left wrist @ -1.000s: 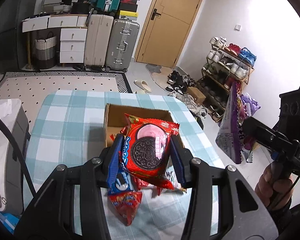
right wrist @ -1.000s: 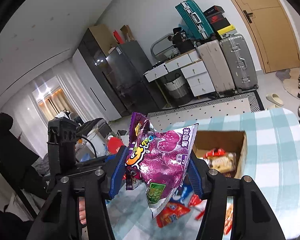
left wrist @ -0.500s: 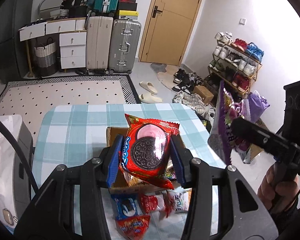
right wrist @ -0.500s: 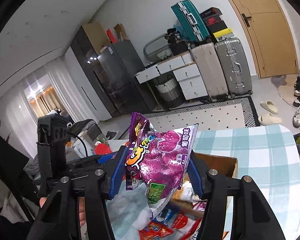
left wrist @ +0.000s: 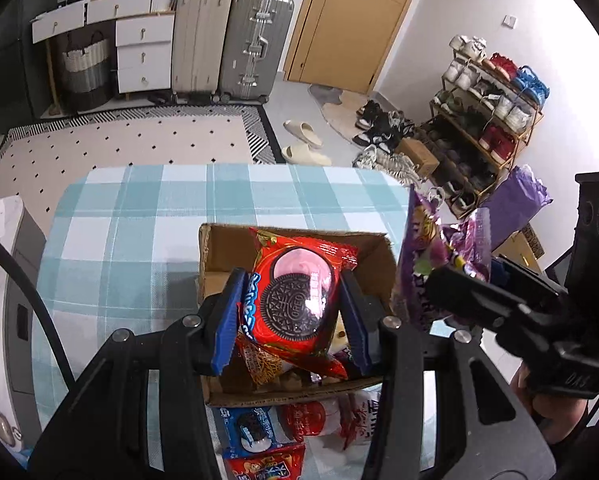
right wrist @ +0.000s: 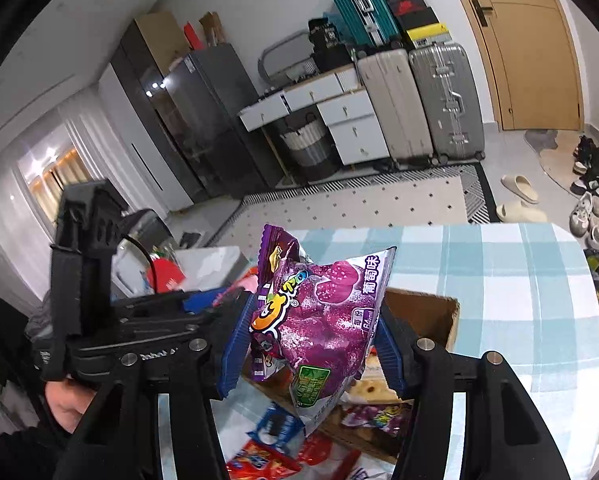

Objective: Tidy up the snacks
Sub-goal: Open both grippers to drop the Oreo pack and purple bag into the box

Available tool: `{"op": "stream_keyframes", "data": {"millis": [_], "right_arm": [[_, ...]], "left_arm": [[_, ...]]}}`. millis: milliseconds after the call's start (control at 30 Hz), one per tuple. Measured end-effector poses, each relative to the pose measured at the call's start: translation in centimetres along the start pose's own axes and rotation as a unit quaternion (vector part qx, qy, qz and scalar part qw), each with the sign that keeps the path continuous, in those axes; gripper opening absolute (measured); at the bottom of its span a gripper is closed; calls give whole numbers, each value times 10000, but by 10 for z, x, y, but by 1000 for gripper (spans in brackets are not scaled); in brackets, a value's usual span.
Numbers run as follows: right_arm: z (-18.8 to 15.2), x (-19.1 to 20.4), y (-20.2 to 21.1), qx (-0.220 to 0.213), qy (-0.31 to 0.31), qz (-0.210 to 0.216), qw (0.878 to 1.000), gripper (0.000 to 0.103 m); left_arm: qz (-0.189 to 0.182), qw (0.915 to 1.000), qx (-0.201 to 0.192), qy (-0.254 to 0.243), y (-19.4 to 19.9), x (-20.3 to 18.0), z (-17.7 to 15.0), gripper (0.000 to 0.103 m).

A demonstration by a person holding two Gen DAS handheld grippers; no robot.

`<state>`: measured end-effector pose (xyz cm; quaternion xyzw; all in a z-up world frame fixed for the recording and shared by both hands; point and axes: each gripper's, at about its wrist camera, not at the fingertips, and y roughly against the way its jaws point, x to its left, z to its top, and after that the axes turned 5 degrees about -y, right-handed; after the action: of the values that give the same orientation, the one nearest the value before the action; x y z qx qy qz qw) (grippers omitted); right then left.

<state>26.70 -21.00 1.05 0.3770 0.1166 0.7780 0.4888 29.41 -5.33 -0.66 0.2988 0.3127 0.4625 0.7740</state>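
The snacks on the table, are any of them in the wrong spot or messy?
Yes. Several packets lie loose on the checked table in front of the cardboard box, not inside it like the others. The left gripper holds a red cookie packet and the right gripper a purple bag.

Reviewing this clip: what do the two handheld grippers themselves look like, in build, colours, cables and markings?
Both are black plastic tools. The left gripper and right gripper each have two angular black arms with silver screw heads, ending in blue ribbed fingers. From the side, each carries a boxy black camera block on top and small white lettering, too small to read. A black cable curves past the left one. No sleeve is visible.
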Motion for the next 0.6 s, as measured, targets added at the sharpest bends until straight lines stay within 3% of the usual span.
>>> {"op": "stream_keyframes", "data": {"millis": [300,600], "right_arm": [[-15,-27,-39,322,-50,-209,9993,57],[-22,-32,-55,448,81,-318,9985,58]], "left_arm": [[19,9996,256,117,-49,10,-10,43],[-33,9987,427,273,-65,15,-11,43]]}}
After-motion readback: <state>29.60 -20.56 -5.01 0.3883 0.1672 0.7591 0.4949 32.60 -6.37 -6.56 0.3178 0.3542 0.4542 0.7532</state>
